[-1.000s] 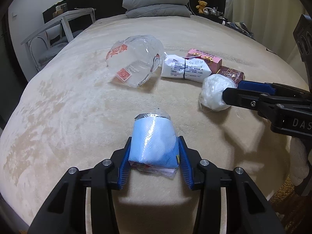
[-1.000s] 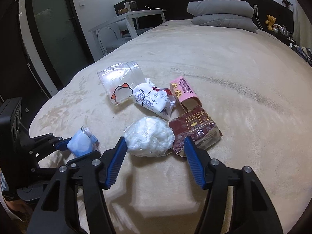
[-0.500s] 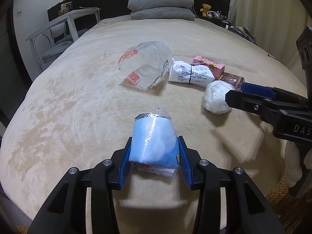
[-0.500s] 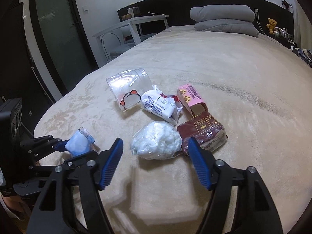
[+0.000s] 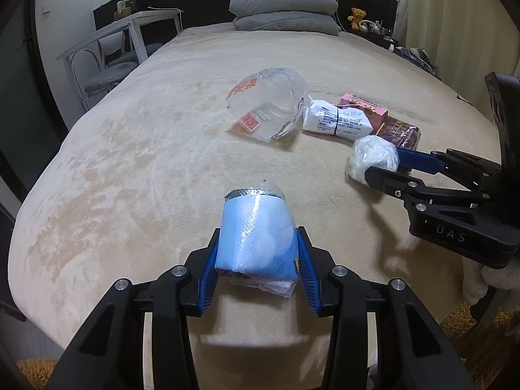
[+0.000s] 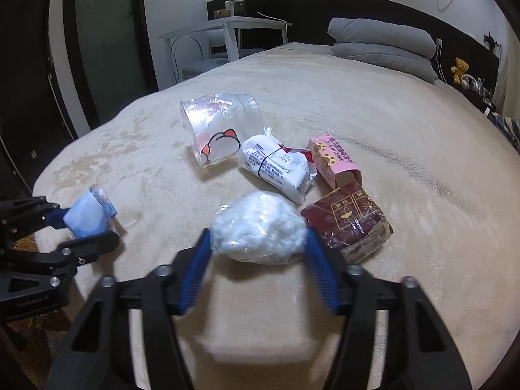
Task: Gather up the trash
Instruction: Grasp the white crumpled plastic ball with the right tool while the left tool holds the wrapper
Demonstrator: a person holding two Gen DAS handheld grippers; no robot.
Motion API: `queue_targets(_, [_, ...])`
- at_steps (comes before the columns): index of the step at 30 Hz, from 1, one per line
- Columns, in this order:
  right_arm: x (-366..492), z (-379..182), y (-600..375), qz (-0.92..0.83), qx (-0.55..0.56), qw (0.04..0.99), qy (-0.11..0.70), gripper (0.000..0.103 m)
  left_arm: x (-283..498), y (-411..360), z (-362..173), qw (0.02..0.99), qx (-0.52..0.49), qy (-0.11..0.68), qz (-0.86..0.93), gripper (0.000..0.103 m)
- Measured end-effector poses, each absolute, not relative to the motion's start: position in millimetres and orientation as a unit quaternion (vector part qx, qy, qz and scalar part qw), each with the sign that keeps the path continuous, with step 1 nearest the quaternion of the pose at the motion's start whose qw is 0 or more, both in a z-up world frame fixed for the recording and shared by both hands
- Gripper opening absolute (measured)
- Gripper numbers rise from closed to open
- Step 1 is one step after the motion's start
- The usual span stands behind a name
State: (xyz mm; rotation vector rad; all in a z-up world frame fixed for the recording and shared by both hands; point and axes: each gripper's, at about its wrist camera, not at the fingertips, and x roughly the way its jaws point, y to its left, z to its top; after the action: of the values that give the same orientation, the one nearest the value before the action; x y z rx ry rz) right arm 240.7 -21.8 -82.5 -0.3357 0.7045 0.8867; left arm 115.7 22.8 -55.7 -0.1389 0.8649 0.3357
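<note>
A wide bed [image 5: 136, 149] with a beige plush cover fills the room. At the bed's head, two grey pillows [image 5: 282, 9] lie stacked against a black headboard [image 6: 325, 6]. A small teddy bear [image 5: 356, 16] sits beside the bed's head, on the curtain side. A white table [image 6: 227, 29] with a chair [image 5: 107, 74] under it stands beside the bed, opposite the bear.

Bare blanket [image 6: 406, 130] beyond; maroon packet [image 6: 349, 224] crowding right claw [image 6: 258, 253].
</note>
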Motion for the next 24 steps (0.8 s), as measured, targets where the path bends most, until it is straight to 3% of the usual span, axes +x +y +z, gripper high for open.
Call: queue_targets(24, [217.9, -44.2, -51.4, 0.458, -0.110, 0.831, 0.296, 0.048, 108.2, 9.8, -37.2, 0.892, -0.083, 0.405, 0.183, 0.042])
